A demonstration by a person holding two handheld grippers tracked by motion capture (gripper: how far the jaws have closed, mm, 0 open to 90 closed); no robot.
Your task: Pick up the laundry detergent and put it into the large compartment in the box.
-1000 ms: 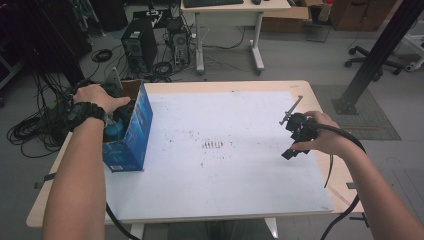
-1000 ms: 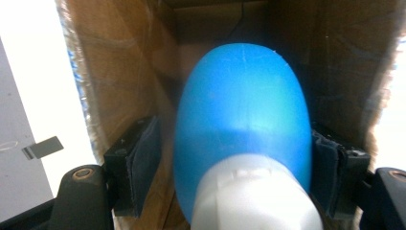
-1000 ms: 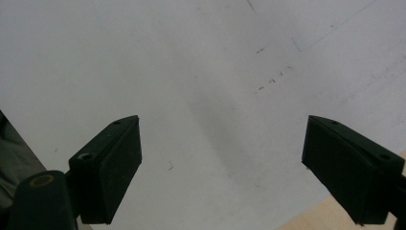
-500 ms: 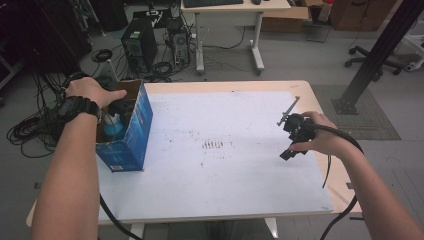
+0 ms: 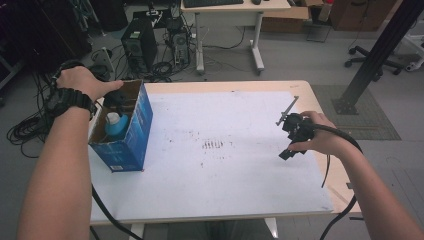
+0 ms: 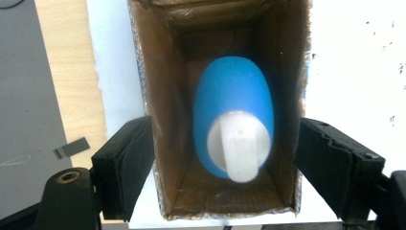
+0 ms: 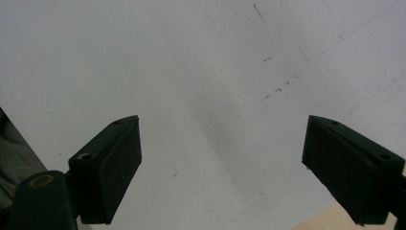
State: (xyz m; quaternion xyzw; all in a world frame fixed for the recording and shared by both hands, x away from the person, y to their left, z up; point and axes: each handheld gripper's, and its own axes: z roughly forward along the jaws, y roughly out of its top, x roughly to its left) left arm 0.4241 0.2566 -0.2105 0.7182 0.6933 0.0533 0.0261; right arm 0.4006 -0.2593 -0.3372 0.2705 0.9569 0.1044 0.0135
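Blue bottle (image 6: 233, 115) with a white cap now stands loose inside the open blue cardboard box (image 5: 135, 135) at the left side of the desk (image 5: 225, 190). Compared with a second ago, the left hand-held gripper (image 6: 225, 167) has lifted out of the box and hangs above its mouth; its jaws have just been opening and stand wide on either side of the box walls, touching nothing. That suggests the bottle has been dropped off and the placing step is done. The right hand-held gripper (image 5: 296, 131) rests released over the bare white desk, holding nothing.
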